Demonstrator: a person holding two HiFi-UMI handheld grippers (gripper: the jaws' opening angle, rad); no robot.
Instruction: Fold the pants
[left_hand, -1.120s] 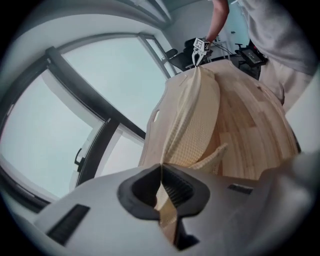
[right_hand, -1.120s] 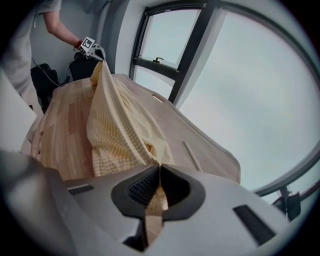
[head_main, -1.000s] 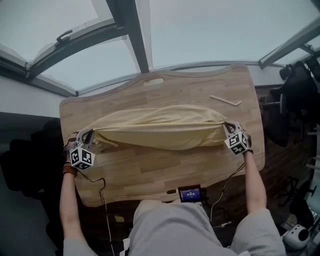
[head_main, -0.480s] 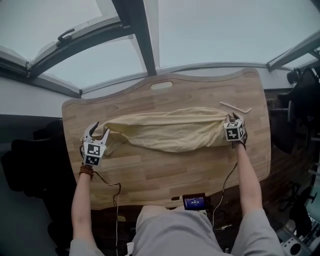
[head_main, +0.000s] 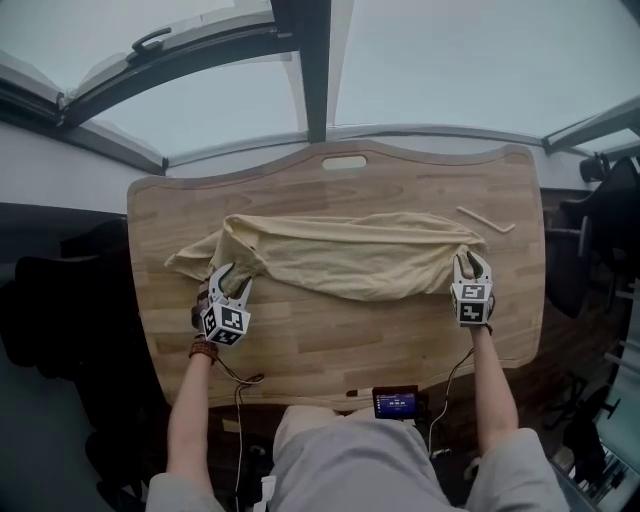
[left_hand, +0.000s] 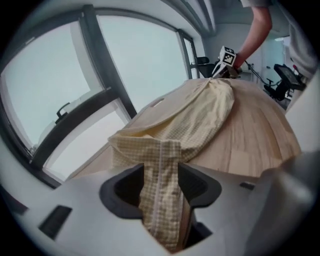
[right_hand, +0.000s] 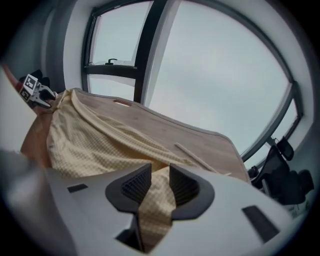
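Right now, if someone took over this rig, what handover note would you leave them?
Left hand-held gripper: jaws have just opened wide; a strip of the pants lies loose between them.
Right hand-held gripper: jaws have just been opening; fabric sits between them, grip let go.
Pants: a long rumpled band across the wooden table, one end at each gripper.
Done: pants are gathered lengthwise and set down.
Left: smooth them out and finish folding; no neat fold shows yet.

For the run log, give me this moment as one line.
pants lying across table | left claw just opened, pants between | right claw just opening, pants between
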